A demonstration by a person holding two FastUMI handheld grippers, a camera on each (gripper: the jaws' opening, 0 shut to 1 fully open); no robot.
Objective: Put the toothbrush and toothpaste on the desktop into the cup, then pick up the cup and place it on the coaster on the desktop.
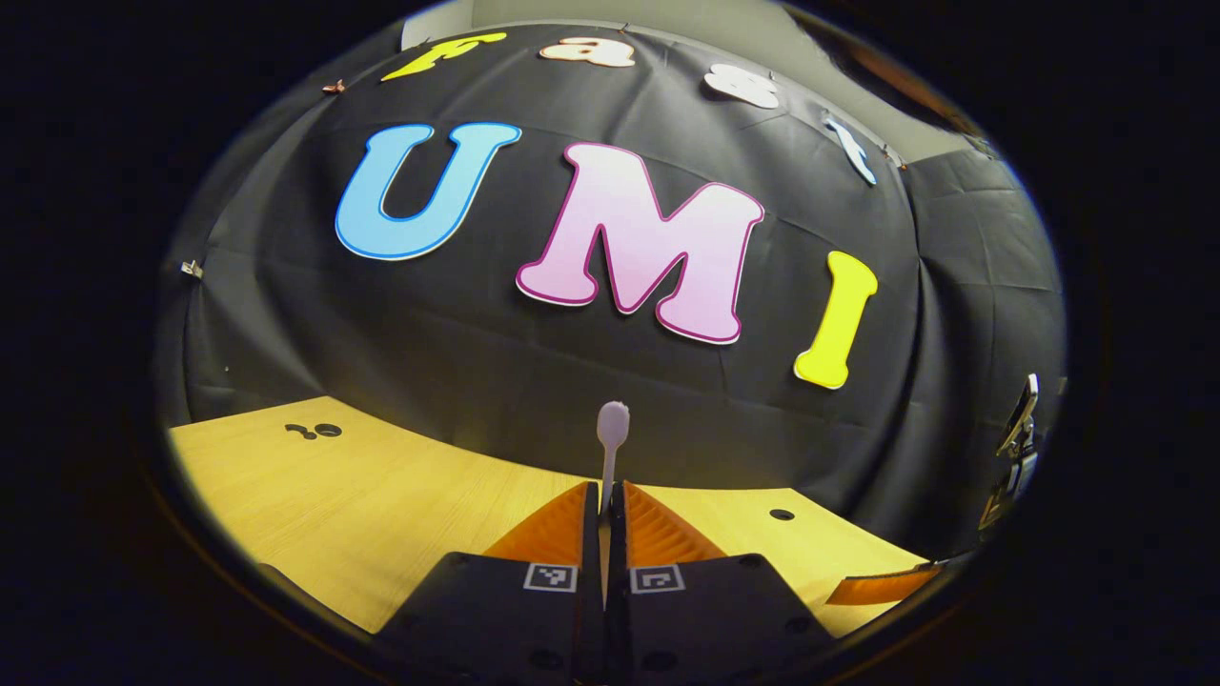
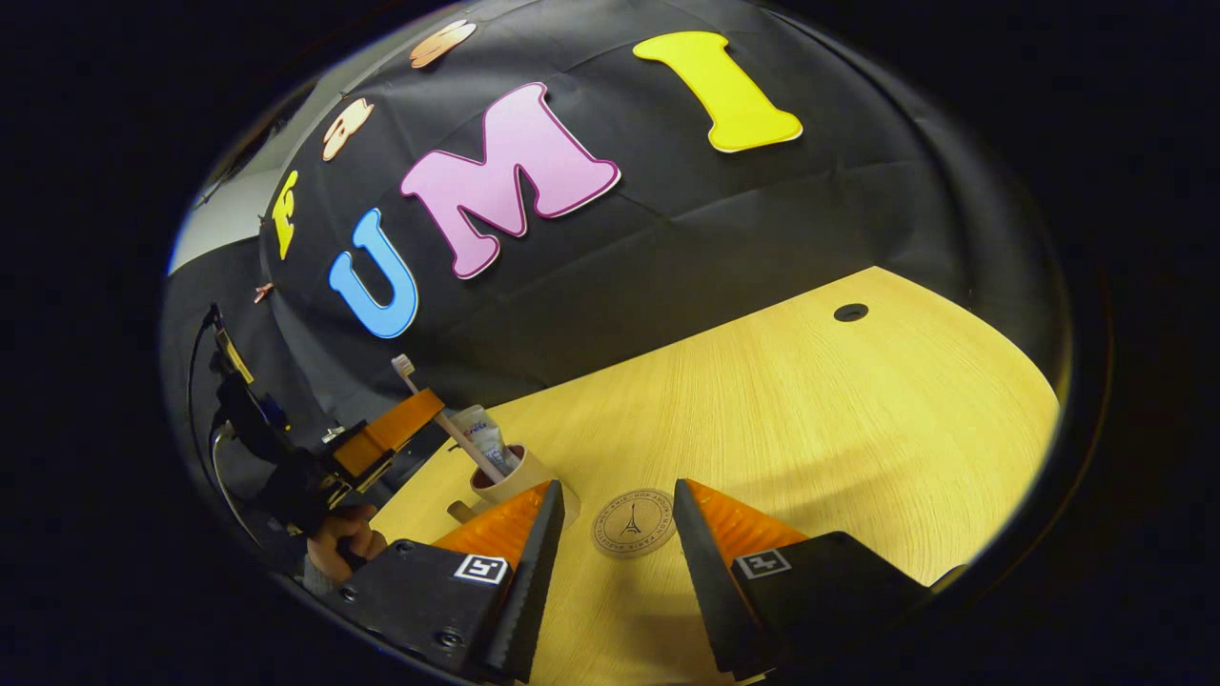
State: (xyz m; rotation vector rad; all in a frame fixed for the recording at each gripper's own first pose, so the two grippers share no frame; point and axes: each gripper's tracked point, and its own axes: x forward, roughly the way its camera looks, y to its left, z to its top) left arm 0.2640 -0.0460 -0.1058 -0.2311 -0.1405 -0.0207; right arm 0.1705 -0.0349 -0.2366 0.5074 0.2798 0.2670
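In the left gripper view, the left gripper point(image 1: 603, 519) has its fingers point(image 1: 558, 529) brought close together, and they hold the thin handle of the toothbrush point(image 1: 611, 433) between them. The brush stands upright, with its white bristle head above the fingertips and in front of the black cloth wall. Below it lies the wooden bench point(image 1: 381, 495), which has some small dark holes in its surface.

In the right gripper view, the right gripper point(image 2: 610, 510) has its fingers point(image 2: 519, 529) spread wide, with nothing between them. It hangs above the bench point(image 2: 810, 410). The round coaster point(image 2: 633, 522) lies flat on the bench, and it shows in the gap between the two fingers. The cup point(image 2: 510, 481) stands on the bench just to the left of the coaster, partly behind the left finger. The toothpaste point(image 2: 481, 436) stands inside the cup, and its upper part sticks out above the rim. In this same view, the toothbrush point(image 2: 434, 405) leans with its lower end inside the cup, while the other gripper point(image 2: 386, 433) grips it higher up. A hand point(image 2: 343, 538) holds that gripper at the lower left.
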